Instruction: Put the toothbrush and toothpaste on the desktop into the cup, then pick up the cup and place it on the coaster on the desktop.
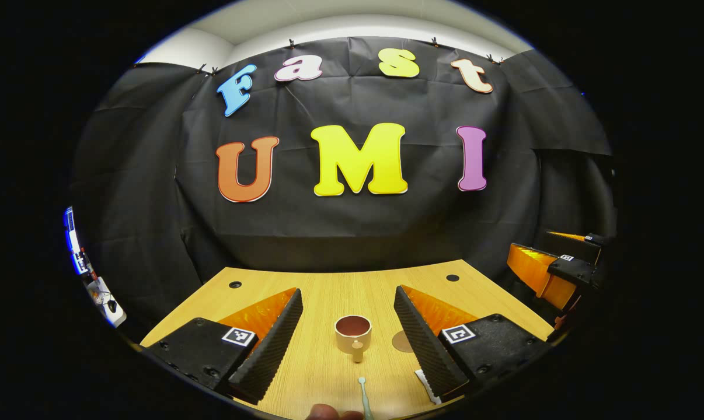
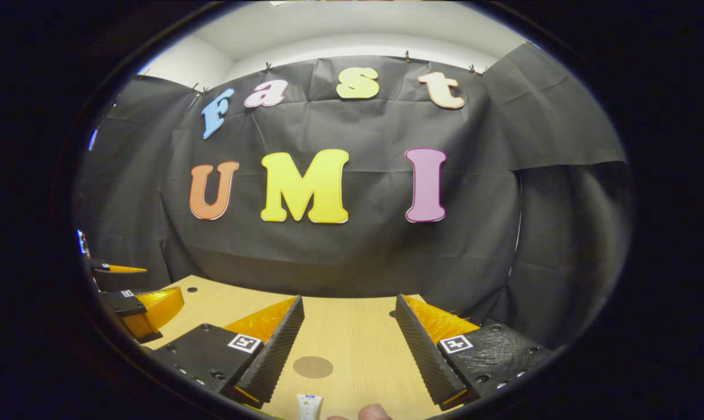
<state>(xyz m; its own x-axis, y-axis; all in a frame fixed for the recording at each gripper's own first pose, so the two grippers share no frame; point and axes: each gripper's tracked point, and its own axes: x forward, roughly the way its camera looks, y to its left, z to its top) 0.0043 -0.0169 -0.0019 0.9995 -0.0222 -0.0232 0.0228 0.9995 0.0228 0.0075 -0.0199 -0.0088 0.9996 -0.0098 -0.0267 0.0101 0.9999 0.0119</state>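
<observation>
In the left gripper view, the left tool (image 1: 348, 324) hovered above the light wooden tabletop (image 1: 328, 291) with its ridged fingers spread wide and nothing held between them. Between those fingers, out on the tabletop, stood a small beige ceramic cup with a brown inside (image 1: 353, 333), upright, its handle turned toward the near edge. Just beside the cup, toward the tabletop's right edge, lay a flat round brown coaster (image 1: 402, 342), partly hidden behind one finger. Close to the near edge lay a slim pale-green toothbrush (image 1: 363, 399), its head pointing toward the cup but apart from it. A white tube of toothpaste (image 1: 428, 386) peeked out under the right-hand finger (only a corner of it showed). A fingertip (image 1: 324, 413) showed at the very bottom of the picture.

In the right gripper view, the right tool (image 2: 347, 332) was likewise wide apart and empty, hanging over the tabletop. The coaster (image 2: 313, 367) lay between its fingers, and the toothpaste (image 2: 309, 406) sat at the near edge, apart from the coaster. The other tool (image 2: 133, 303) showed off by the tabletop's left edge.
</observation>
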